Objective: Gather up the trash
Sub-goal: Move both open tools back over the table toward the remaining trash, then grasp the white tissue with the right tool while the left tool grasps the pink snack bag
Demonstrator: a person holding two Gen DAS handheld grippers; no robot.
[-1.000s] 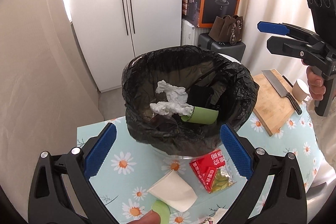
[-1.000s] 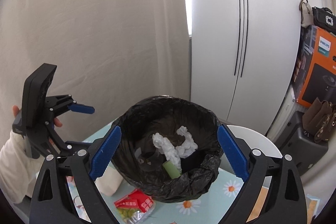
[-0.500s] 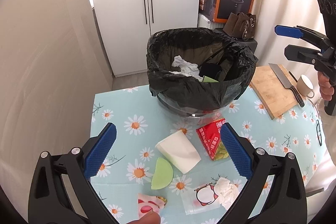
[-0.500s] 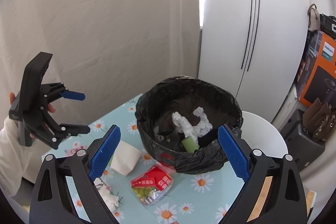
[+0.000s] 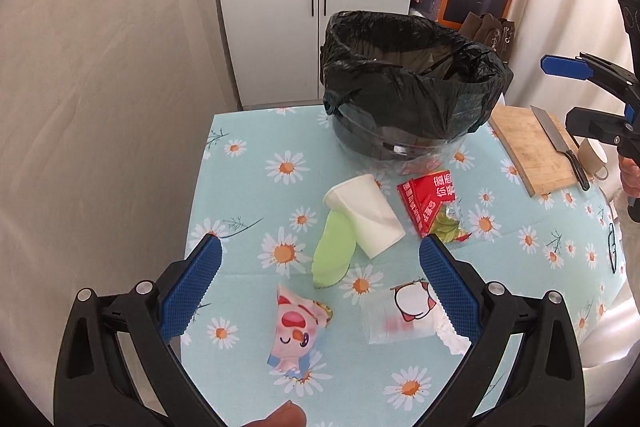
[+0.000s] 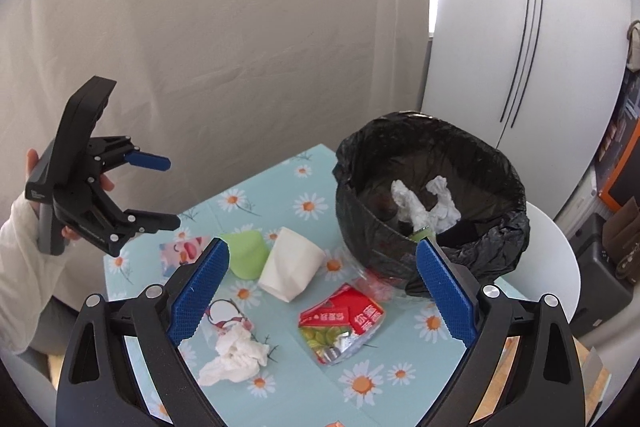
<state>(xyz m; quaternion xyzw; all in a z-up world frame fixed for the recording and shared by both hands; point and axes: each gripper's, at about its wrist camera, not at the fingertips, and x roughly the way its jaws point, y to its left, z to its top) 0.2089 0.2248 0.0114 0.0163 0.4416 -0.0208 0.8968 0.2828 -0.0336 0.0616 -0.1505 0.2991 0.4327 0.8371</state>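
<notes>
Left wrist view: the left gripper (image 5: 320,283) hangs above the near edge of a daisy-print table (image 5: 256,195), its blue-padded jaws spread wide and holding nothing. Below it lie a pink cartoon wrapper (image 5: 294,331) and a clear plastic bag (image 5: 400,315) with a crumpled tissue (image 6: 236,355) touching it. Toward the middle of the tabletop, a white paper cup (image 5: 366,215) lies on its side against a green cup (image 5: 334,251), with a red snack packet (image 5: 434,205) just beside them. A bin lined with a black bag (image 5: 412,87) stands at the far edge; the right wrist view shows white tissues (image 6: 424,205) inside it. At the right edge, a knife (image 5: 560,143) rests on a wooden cutting board (image 5: 528,147). The right gripper (image 6: 322,291) is held over the tabletop's right side, its jaws likewise wide apart and empty.
</notes>
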